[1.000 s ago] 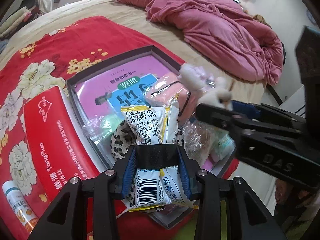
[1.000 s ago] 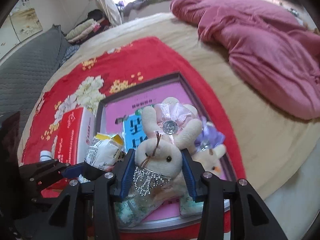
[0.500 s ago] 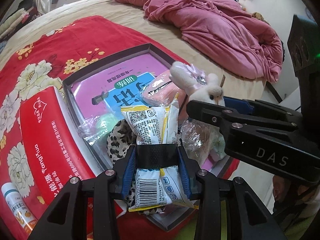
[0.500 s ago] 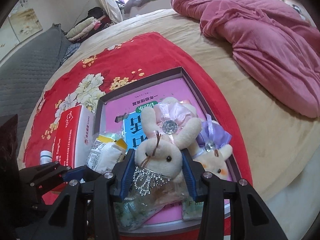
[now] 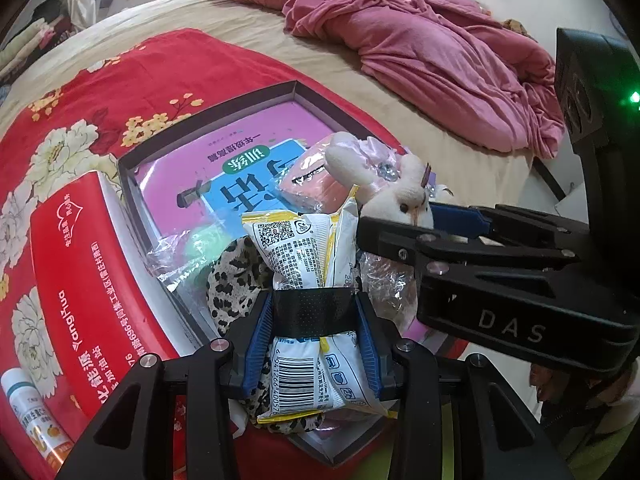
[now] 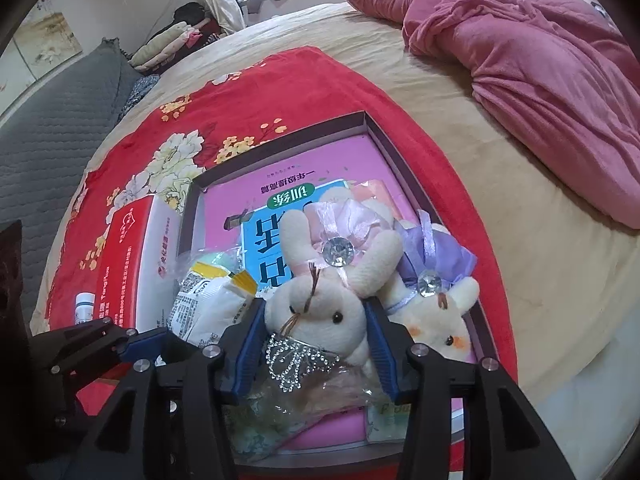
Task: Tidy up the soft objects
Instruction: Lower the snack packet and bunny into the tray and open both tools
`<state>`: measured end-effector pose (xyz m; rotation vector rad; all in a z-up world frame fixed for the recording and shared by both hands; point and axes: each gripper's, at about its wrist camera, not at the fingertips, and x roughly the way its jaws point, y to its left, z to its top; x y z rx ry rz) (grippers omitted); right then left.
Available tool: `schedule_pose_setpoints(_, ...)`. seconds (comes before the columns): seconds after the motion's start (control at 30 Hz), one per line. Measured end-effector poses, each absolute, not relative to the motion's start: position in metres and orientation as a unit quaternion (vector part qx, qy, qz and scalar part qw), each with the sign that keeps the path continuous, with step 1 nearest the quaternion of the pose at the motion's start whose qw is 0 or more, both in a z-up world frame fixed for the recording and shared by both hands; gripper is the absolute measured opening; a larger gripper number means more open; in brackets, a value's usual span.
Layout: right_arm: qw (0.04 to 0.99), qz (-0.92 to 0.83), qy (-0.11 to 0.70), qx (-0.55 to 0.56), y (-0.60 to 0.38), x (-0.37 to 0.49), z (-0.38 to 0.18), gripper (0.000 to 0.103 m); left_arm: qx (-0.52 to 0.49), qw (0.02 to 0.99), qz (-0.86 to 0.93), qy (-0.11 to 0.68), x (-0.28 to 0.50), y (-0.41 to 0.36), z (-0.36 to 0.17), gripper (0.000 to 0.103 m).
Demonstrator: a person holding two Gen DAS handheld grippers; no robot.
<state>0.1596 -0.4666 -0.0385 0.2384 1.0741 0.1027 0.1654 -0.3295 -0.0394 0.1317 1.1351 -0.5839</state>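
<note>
Two plush rabbits are seen in the shallow box on the bed: the pink-bowed rabbit sits between the pads of the right tool, whose jaws have just been opening, apparently so it can be let go beside the purple-bowed rabbit at the near right. One snack packet is pinched at its waist by the left tool over the box's near edge, probably for placing likewise. One red carton is left outside, to the left.
</note>
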Motion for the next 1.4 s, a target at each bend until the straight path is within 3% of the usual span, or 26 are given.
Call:
schedule_pose_setpoints(0.83, 0.877, 0.004, 0.462, 0.134, -0.493, 0.128, -0.013, 0.061, 0.069, 0.798, -0.274, 0.532, 0.166, -0.341, -0.041, 0.043)
schedule_pose_setpoints(1.4, 0.883, -0.019, 0.450, 0.135, -0.498, 0.116, 0.000, 0.062, 0.056, 0.810, -0.270, 0.517, 0.170, -0.330, -0.029, 0.069)
